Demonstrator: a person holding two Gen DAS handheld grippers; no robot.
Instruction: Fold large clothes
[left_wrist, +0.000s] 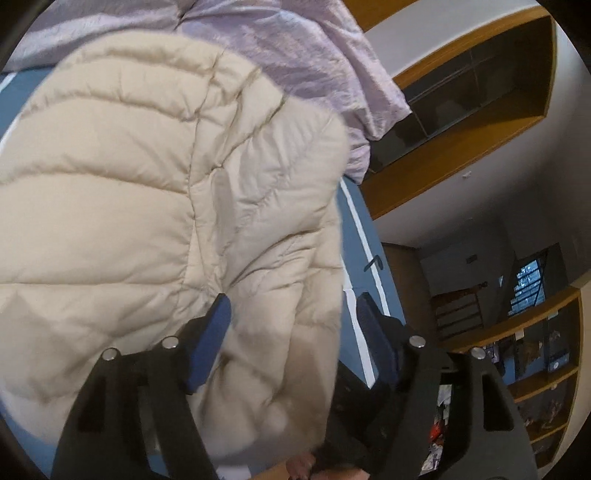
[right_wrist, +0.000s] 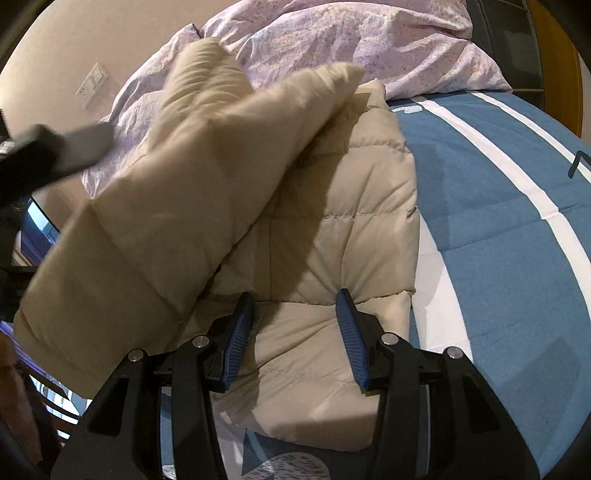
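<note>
A beige quilted puffer jacket (left_wrist: 147, 192) lies on a blue and white bed sheet (right_wrist: 498, 192). In the left wrist view my left gripper (left_wrist: 291, 306) is open, its blue pads wide apart, with the jacket's edge hanging between them. In the right wrist view my right gripper (right_wrist: 295, 306) is open just above the jacket's bottom corner (right_wrist: 314, 350). A sleeve or folded part of the jacket (right_wrist: 177, 177) is raised and blurred over the body. The left gripper shows as a dark blur in the right wrist view (right_wrist: 44, 155).
A crumpled lilac duvet (right_wrist: 351, 40) lies at the head of the bed, beyond the jacket. Wooden shelves (left_wrist: 480, 103) and a cabinet stand beside the bed. A wall socket (right_wrist: 92, 85) is on the beige wall.
</note>
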